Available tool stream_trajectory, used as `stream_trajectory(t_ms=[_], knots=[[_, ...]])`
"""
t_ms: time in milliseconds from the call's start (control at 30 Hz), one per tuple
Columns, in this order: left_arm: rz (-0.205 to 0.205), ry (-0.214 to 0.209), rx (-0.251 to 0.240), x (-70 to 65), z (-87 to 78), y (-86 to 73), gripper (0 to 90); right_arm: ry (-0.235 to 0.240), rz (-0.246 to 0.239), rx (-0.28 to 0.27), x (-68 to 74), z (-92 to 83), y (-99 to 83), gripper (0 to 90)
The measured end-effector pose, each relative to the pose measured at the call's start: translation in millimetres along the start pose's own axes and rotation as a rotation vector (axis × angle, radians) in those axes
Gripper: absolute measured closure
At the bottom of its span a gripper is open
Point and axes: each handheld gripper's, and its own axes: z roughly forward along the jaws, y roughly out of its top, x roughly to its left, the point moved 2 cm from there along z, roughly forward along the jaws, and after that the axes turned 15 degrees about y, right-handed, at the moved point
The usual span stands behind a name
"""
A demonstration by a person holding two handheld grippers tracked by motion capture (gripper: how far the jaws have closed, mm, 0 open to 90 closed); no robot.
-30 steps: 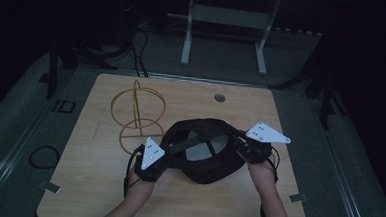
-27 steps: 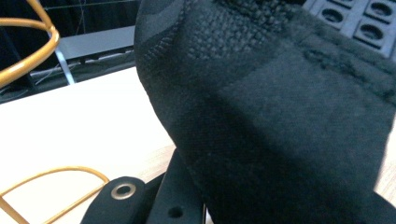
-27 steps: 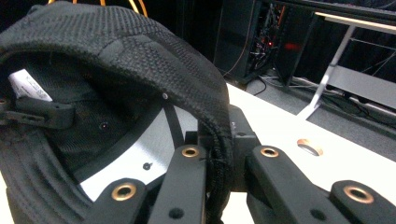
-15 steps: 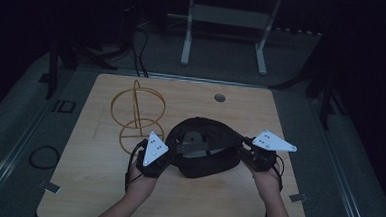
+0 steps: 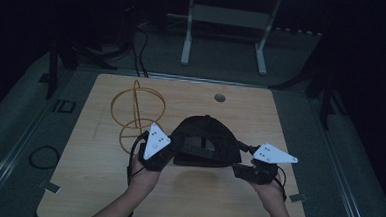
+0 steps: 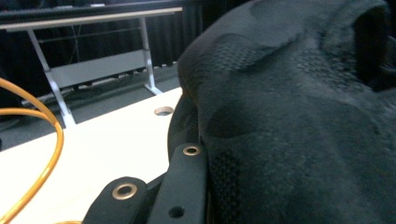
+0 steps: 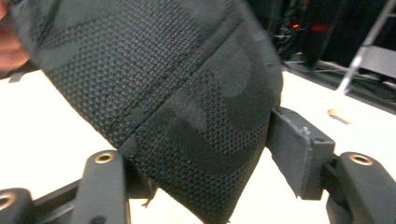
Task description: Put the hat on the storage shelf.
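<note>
Black cap held over the bench between two tongs, gripped on one side and let loose on the other.

The wooden bench (image 5: pixel 96 193) carries an orange wire stand (image 5: pixel 136 113) at its left-middle, and a black knitted cap (image 5: pixel 205 141) hangs just above the bench near the front centre, between the person's hands. The left tongs (image 5: pixel 171 150) are clenched on the cap's left edge; in the left gripper view the fabric (image 6: pixel 299 126) lies bunched tight against the jaw. The right tongs (image 5: pixel 240 170) stand partly open, their jaws having just been opening: in the right gripper view the cap's edge (image 7: pixel 187 116) hangs between the two pads with a gap at the right pad (image 7: pixel 299 149), so it is no longer pinched.
</note>
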Motion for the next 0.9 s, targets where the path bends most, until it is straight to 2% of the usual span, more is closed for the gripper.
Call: stream_trajectory(t_ms=[133, 300, 333, 367, 400, 433, 467, 500, 567, 600, 667, 700, 800, 900], knots=[[-0.006, 0.003, -0.003, 1.0, -0.9, 0.6, 89.7, 0.031, -0.021, 0.038, 9.0, -6.1, -6.5, 35.2], [-0.019, 0.001, -0.019, 6.6, -2.8, 2.0, 89.6, 0.084, -0.018, 0.034, 19.0, -20.0, -13.7, 35.0], [-0.019, -0.019, -0.033, 7.8, -2.7, 1.5, 89.6, 0.097, -0.020, 0.035, 20.2, -22.6, -14.7, 36.2], [-0.007, -0.027, -0.043, 9.0, -2.5, 0.5, 89.6, 0.135, -0.028, 0.022, 22.9, -30.5, -16.7, 43.5], [0.000, -0.031, -0.041, 10.4, -2.0, -0.5, 89.6, 0.135, -0.028, 0.022, 22.9, -30.5, -16.7, 43.5], [-0.010, -0.061, -0.048, 12.0, -1.7, -2.1, 89.6, 0.143, -0.028, 0.014, 23.4, -34.3, -16.8, 45.4], [0.003, -0.065, -0.057, 12.8, -1.8, -3.6, 89.5, 0.142, -0.032, 0.015, 23.8, -38.0, -16.2, 47.8], [0.015, -0.093, -0.068, 13.9, -2.3, -5.3, 89.5, 0.125, -0.062, 0.006, 23.6, -46.0, -12.1, 51.5], [0.049, -0.114, -0.096, 16.0, -3.9, -7.5, 89.5, 0.112, -0.069, 0.002, 22.9, -48.8, -9.0, 51.6], [0.056, -0.163, -0.112, 18.2, -4.8, -8.3, 89.5, 0.105, -0.079, -0.001, 22.3, -50.5, -6.3, 51.9], [0.083, -0.176, -0.132, 21.2, -6.4, -9.1, 89.5, 0.088, -0.109, -0.005, 21.5, -53.6, 3.6, 53.7], [0.083, -0.216, -0.139, 23.3, -7.1, -9.3, 89.5, 0.086, -0.117, -0.006, 21.3, -53.9, 7.5, 53.6], [0.104, -0.281, -0.159, 26.7, -9.5, -9.3, 89.5, 0.085, -0.159, -0.010, 22.7, -51.2, 24.0, 51.7], [0.106, -0.337, -0.177, 27.5, -12.6, -8.4, 89.4, 0.116, -0.193, -0.012, 25.9, -41.9, 40.2, 47.0]])
